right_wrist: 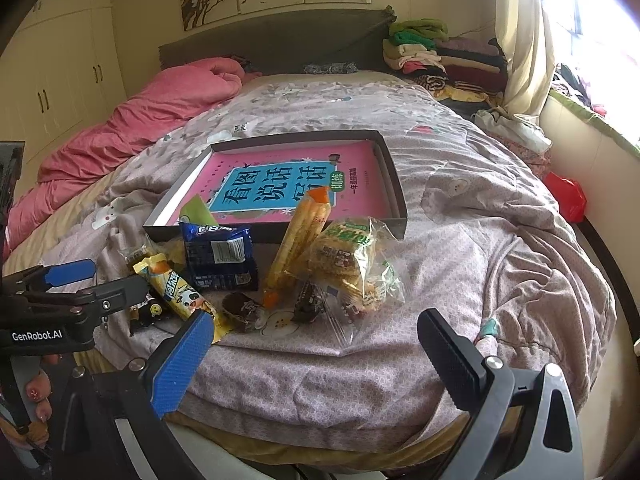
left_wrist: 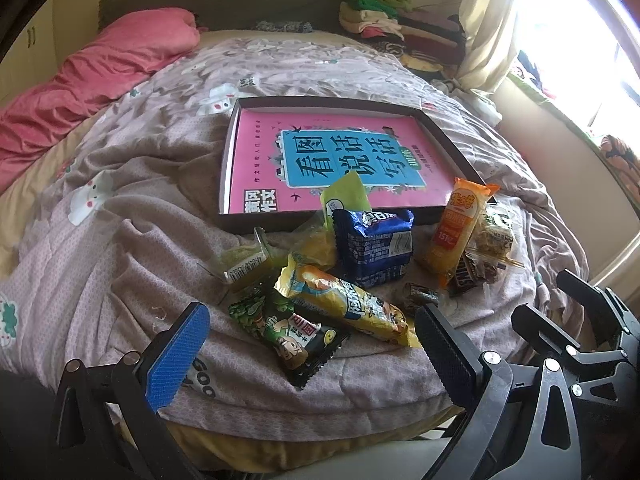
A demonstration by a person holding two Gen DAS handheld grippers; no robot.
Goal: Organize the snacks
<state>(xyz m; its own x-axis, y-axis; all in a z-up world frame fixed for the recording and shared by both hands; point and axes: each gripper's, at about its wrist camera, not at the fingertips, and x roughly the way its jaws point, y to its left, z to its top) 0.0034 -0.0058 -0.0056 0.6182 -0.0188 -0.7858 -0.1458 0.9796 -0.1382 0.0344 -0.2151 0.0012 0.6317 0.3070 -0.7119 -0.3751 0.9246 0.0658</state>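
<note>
A pile of snacks lies on the bed in front of a shallow dark box (left_wrist: 456, 148) (right_wrist: 394, 184) that holds a pink book (left_wrist: 320, 160) (right_wrist: 288, 184). In the pile are a blue Oreo pack (left_wrist: 372, 248) (right_wrist: 218, 256), an orange-yellow tube pack (left_wrist: 460, 232) (right_wrist: 298, 240), a yellow wafer pack (left_wrist: 344, 304) (right_wrist: 180, 292), a green-black packet (left_wrist: 288, 332) and a clear bag of rice cakes (right_wrist: 348, 264). My left gripper (left_wrist: 316, 356) is open and empty, just short of the green packet. My right gripper (right_wrist: 316, 364) is open and empty, near the bed's front edge.
A pink duvet (left_wrist: 80, 88) (right_wrist: 140, 128) lies along the left of the bed. Folded clothes (left_wrist: 384, 20) (right_wrist: 424, 48) are stacked at the headboard. A curtain and bright window are on the right. The left gripper shows at the left of the right wrist view (right_wrist: 80, 280).
</note>
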